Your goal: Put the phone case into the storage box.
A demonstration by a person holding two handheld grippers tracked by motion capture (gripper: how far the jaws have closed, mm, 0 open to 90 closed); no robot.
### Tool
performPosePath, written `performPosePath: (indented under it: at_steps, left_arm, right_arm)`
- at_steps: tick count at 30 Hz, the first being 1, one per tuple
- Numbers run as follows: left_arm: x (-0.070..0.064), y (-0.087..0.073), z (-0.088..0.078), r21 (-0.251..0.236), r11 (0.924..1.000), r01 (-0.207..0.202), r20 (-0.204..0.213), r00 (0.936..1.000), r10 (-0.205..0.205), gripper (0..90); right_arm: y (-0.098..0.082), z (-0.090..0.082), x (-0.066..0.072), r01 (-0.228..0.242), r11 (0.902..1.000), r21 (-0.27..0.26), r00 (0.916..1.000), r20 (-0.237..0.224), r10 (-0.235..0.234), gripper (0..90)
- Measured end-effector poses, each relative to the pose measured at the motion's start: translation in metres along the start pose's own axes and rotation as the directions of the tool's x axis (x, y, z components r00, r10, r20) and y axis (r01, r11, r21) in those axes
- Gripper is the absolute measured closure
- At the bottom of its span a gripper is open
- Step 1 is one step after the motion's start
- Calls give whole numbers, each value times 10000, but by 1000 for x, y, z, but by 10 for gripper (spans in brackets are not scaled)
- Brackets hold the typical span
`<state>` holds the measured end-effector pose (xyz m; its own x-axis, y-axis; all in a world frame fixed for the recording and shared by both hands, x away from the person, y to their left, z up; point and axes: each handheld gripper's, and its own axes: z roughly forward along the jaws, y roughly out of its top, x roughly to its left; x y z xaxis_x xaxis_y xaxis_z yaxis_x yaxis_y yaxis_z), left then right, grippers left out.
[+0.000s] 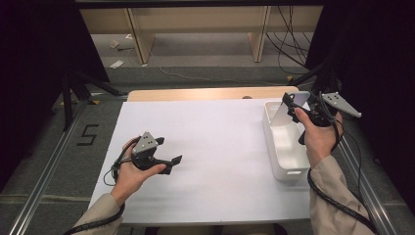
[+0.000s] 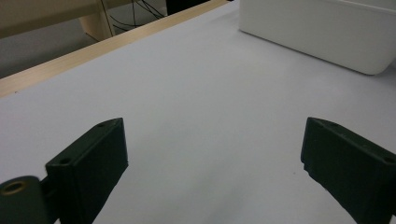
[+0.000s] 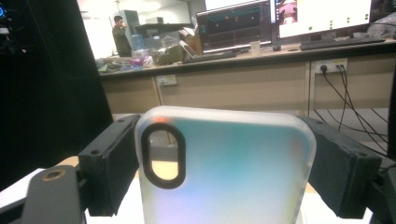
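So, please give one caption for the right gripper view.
Right gripper fingers clamp a translucent phone case upright.

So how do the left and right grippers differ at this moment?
The left gripper sits low over the white sheet, jaws open and empty. The right gripper is raised above the white bin, jaws clamped on a translucent phone case. Both are hand-held with black jaws.

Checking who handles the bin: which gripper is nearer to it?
Right. The right gripper holds a phone case just above the bin; the left gripper is open, far across the table to its left.
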<state>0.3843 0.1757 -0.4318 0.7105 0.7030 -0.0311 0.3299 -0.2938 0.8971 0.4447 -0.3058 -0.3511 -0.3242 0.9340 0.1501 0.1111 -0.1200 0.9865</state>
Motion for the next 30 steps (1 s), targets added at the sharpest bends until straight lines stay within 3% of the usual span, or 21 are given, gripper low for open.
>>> performPosePath:
  at_steps: [30]
  left_arm:
    - [0,0,0,-13,10000,31,-24,10000,-31,68]
  right_arm:
    - [-2,0,-4,137,9999,106,9996,239,-139,185]
